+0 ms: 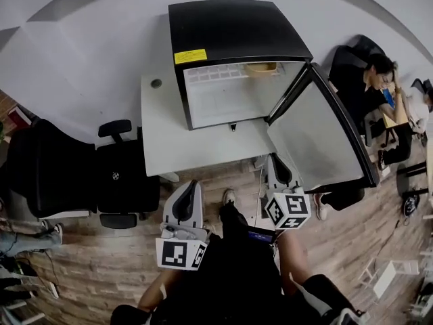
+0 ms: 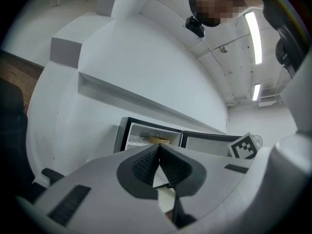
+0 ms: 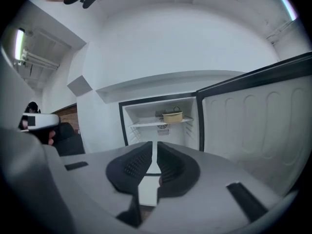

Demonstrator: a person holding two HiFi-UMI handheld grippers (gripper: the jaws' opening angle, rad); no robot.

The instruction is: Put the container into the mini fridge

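Note:
The black mini fridge [image 1: 237, 39] stands on a white table [image 1: 162, 134] with its door [image 1: 325, 137] swung open to the right. A tan container [image 1: 262, 67] with a handle sits on the upper shelf inside, also seen as a small tan container [image 3: 172, 116] in the right gripper view and as a container [image 2: 160, 140] just over the jaws in the left gripper view. My left gripper [image 1: 192, 185] is back from the table's front edge, its jaws shut and empty [image 2: 158, 148]. My right gripper [image 1: 277, 158] hangs by the open door, shut with nothing between its jaws [image 3: 156, 146].
Black office chairs [image 1: 122, 175] stand left of the table. A person [image 1: 369, 80] sits at a desk to the right, behind the open door. The floor [image 1: 101, 263] is wood plank. The door's inner side [image 3: 253, 126] fills the right of the right gripper view.

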